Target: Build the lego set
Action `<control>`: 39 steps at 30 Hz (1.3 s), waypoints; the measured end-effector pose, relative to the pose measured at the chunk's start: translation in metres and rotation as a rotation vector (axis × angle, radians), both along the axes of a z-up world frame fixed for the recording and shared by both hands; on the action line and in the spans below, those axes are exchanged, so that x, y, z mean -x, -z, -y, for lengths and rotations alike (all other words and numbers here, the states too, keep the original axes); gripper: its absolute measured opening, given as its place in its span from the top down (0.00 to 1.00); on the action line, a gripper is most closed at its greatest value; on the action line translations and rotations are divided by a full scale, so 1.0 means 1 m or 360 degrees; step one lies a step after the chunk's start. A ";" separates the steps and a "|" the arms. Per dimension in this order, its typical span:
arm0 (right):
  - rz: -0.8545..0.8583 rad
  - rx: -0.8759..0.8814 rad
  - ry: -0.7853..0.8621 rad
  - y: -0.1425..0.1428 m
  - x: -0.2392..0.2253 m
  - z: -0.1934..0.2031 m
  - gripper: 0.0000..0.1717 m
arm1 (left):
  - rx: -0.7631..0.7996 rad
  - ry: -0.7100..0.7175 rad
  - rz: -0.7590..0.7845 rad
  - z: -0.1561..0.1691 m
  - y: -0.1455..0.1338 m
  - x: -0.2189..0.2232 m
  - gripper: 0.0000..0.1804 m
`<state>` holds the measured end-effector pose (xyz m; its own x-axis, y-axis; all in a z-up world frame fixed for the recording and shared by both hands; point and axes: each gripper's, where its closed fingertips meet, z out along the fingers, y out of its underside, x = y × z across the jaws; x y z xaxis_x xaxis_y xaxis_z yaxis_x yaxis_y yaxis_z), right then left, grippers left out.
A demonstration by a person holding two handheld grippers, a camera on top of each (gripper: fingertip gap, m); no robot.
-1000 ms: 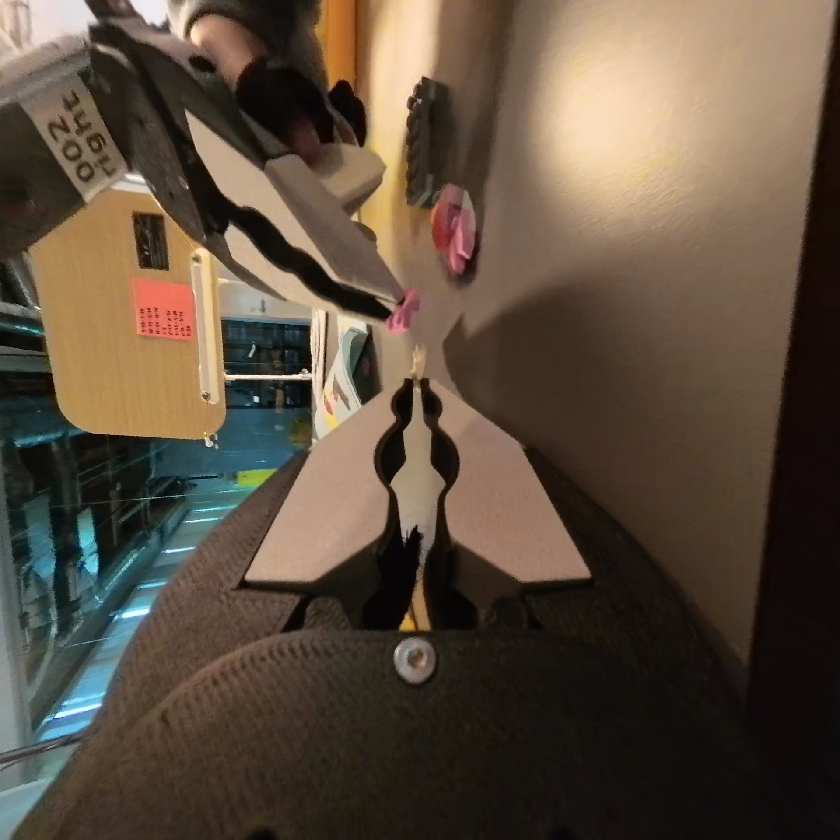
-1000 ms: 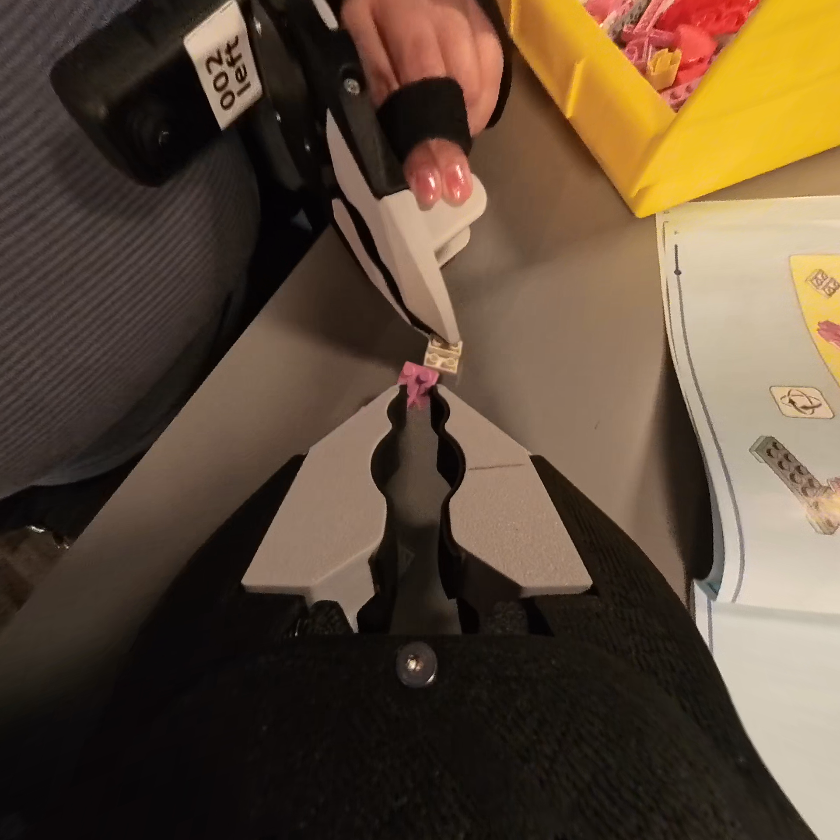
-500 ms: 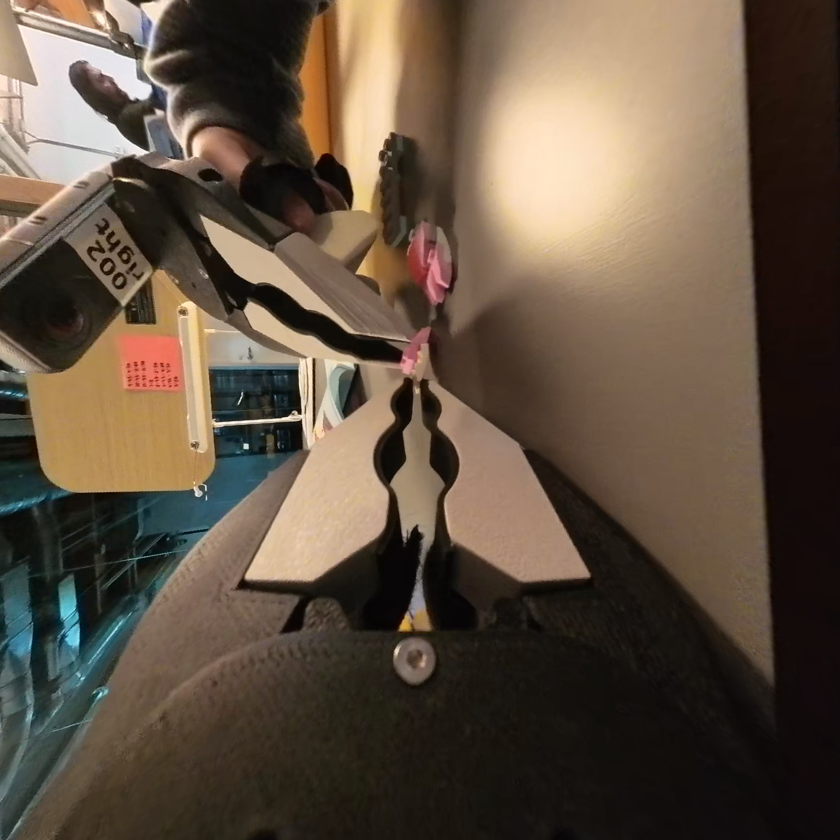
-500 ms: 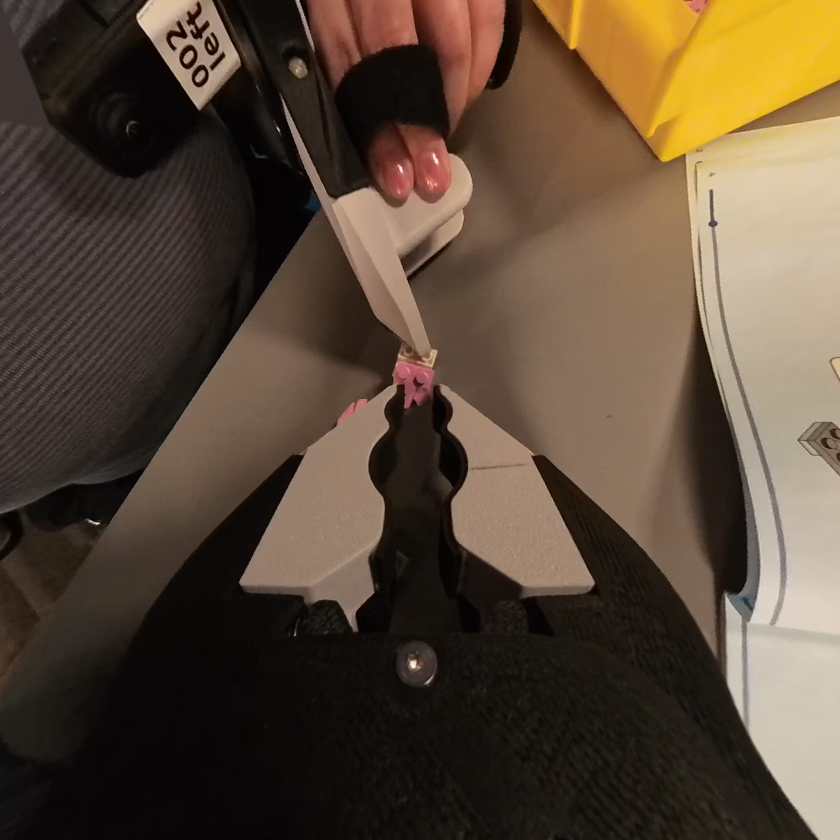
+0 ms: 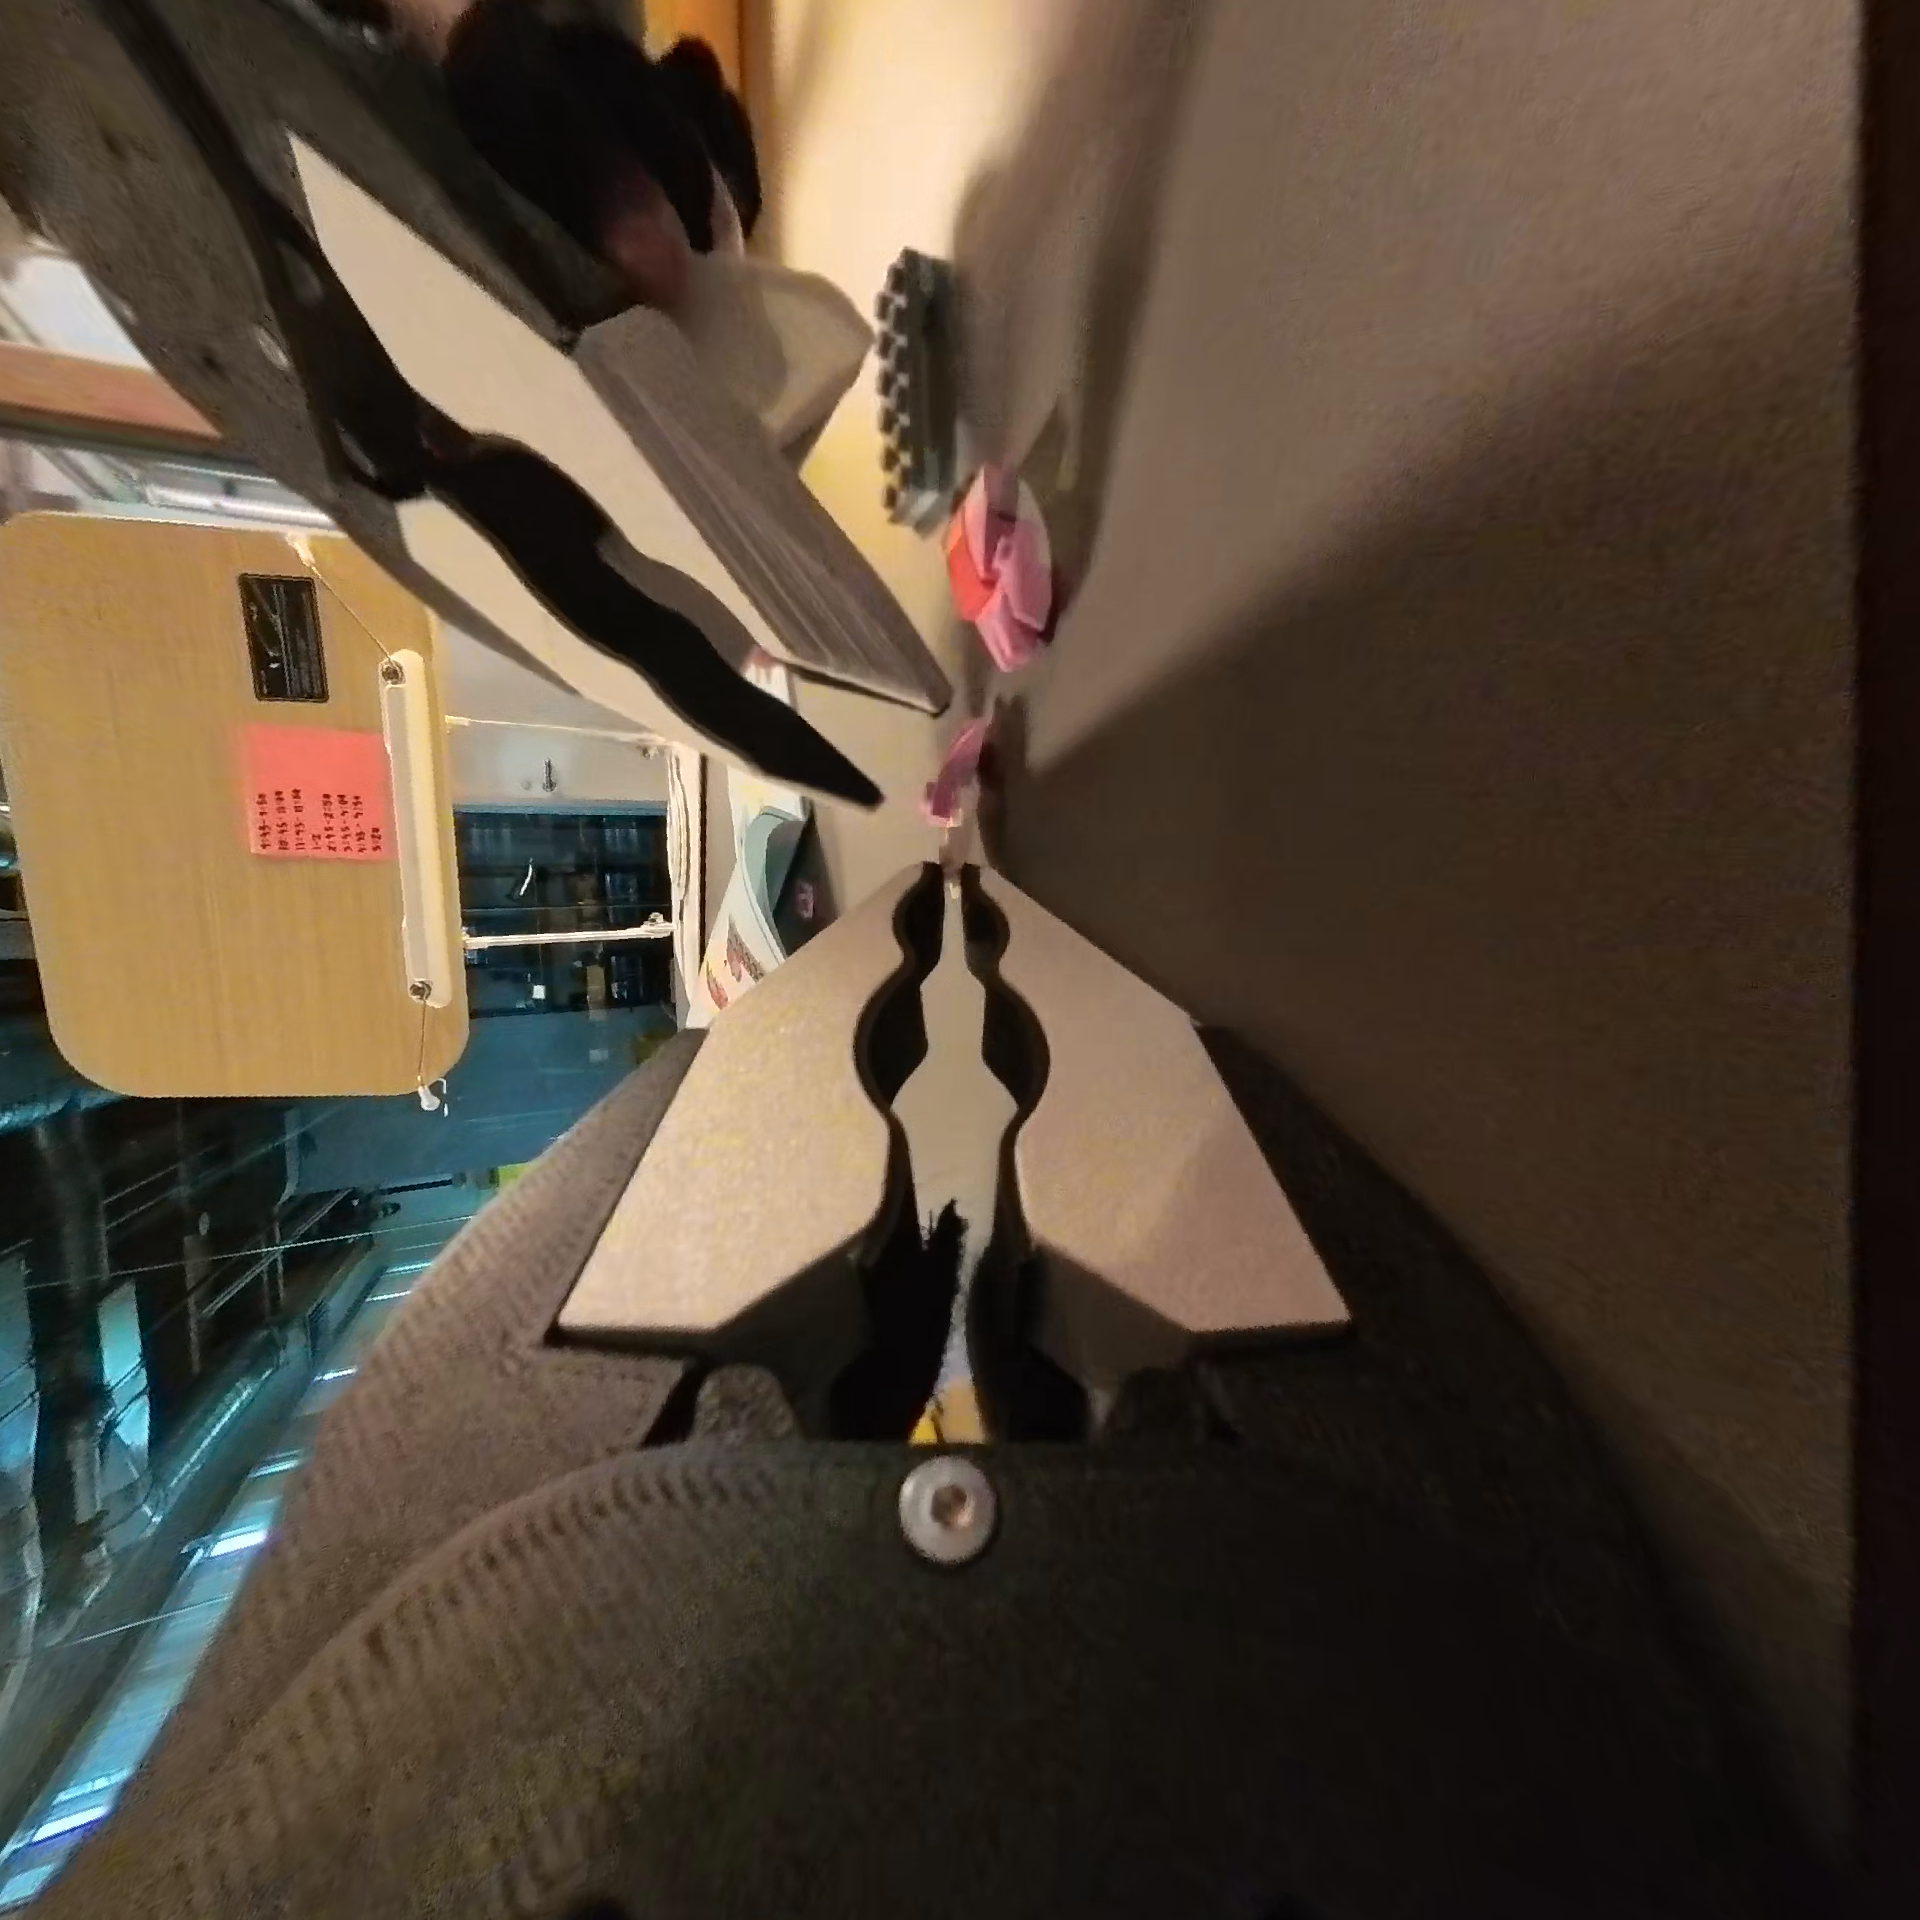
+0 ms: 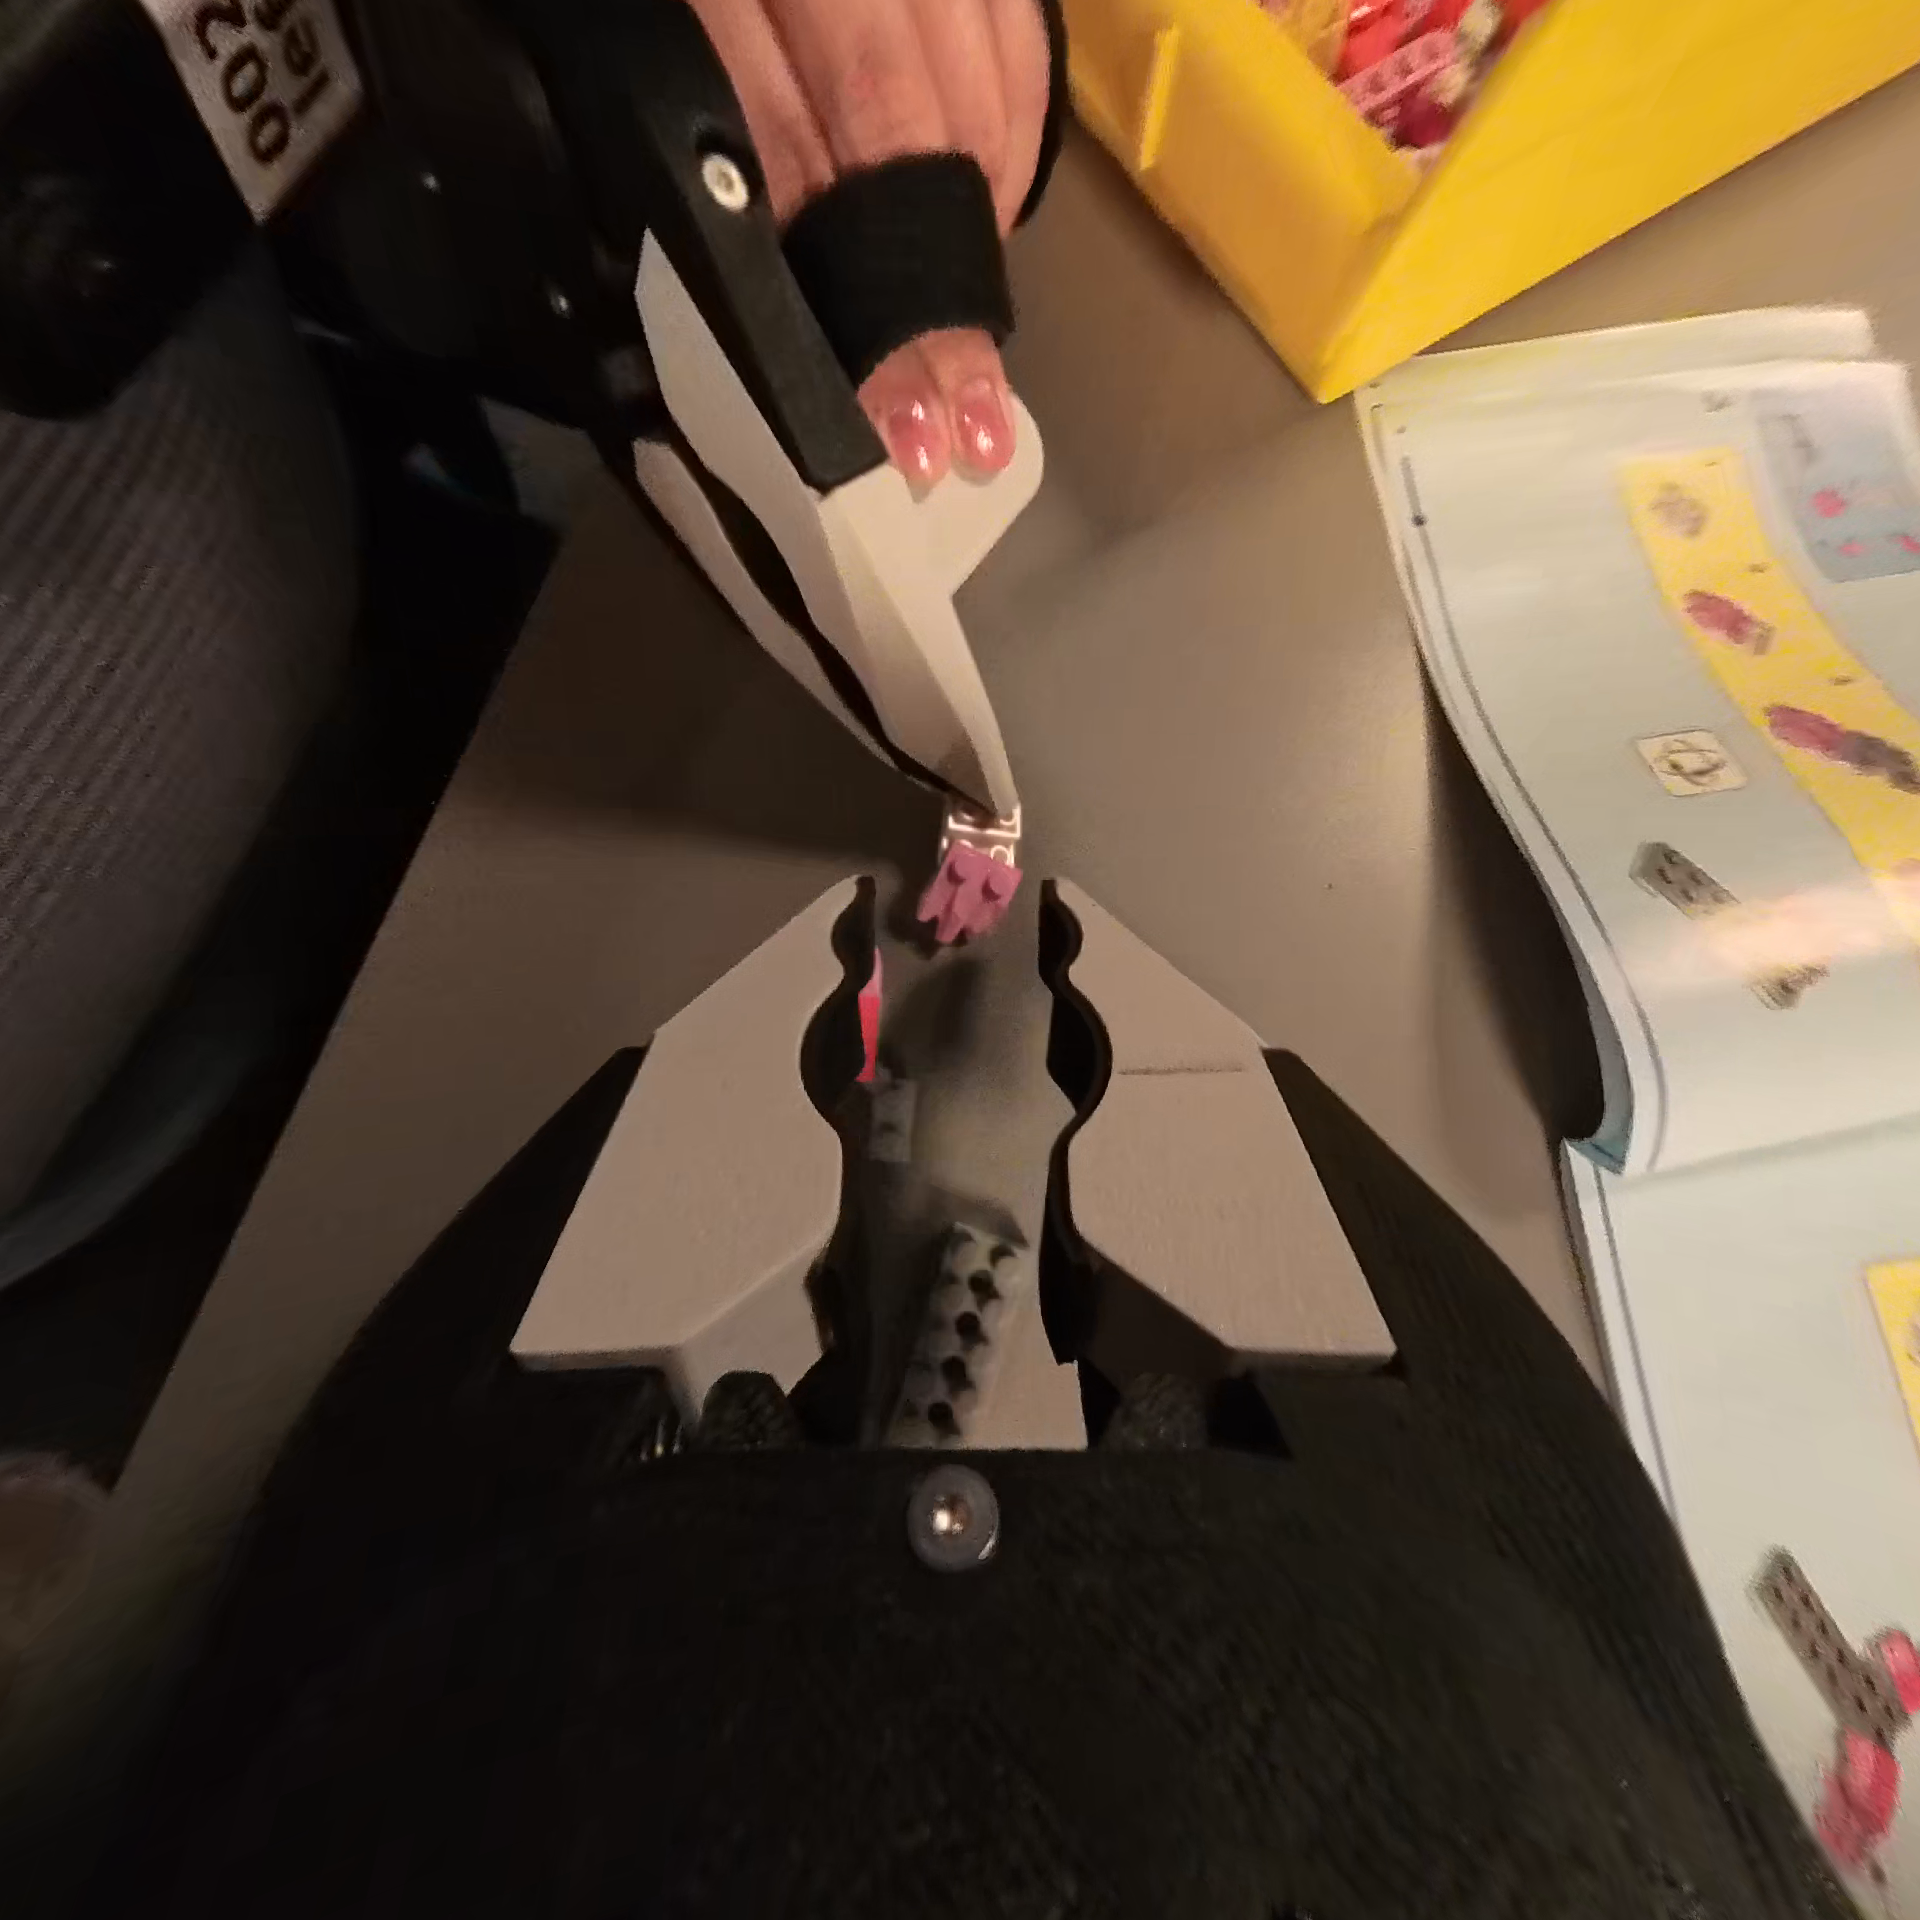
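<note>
From the left wrist view, my left gripper (image 5: 951, 881) has its two fingertips closed on a tiny white brick (image 5: 952, 886), of which I see only a sliver poking past the tips; a small purple piece (image 5: 958, 774) sits on its far end, close to the grey tabletop (image 5: 1455, 520), though blur keeps me from saying whether it touches the surface. The right gripper (image 5: 904, 750) hangs just above it with its fingers spread and nothing between them. Farther along the table lie a dark grey studded plate (image 5: 914, 405) and a pink-and-red cluster (image 5: 1000, 577). From the right wrist view, my right gripper (image 6: 954, 896) stands wide open, its pads clear of the purple piece (image 6: 966, 902) on either side, so it holds nothing. The white brick (image 6: 983, 826) is a small square brick with round markings on its face, pinched at its top by the left gripper (image 6: 977, 802); the purple piece is leaf-shaped with two studs, stuck to the brick's lower edge. If I were pressing these together, I'd judge it best to keep the left pinch firm and the brick square, since so little of it is gripped. A yellow bin (image 6: 1455, 239) and an instruction booklet (image 6: 1714, 779) lie to the right.
</note>
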<state>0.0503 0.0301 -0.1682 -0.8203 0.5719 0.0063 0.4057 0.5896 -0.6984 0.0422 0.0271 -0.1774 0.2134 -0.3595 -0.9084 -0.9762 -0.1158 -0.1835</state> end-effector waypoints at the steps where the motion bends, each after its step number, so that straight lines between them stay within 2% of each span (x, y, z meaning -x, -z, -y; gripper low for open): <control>1: -0.0043 -0.0019 0.0052 -0.002 0.000 0.001 0.83 | 0.0002 -0.0001 0.0004 0.000 0.000 0.000 0.99; 4: -0.0106 -0.0131 0.0141 0.001 0.000 0.000 0.82 | 0.0004 -0.0002 0.0013 -0.001 0.000 0.001 0.99; 11: -0.0035 -0.0198 0.0168 0.014 -0.002 0.004 0.83 | 0.0016 -0.0006 0.0043 -0.001 0.001 0.002 0.99; 26: -0.0228 -0.0372 0.0222 0.012 0.006 0.007 0.88 | 0.0055 -0.0071 0.0199 -0.002 0.002 0.005 0.99; 39: -0.0328 -0.0488 0.0170 0.012 0.004 -0.001 0.92 | 0.0045 -0.0064 0.0173 -0.001 0.003 0.007 0.99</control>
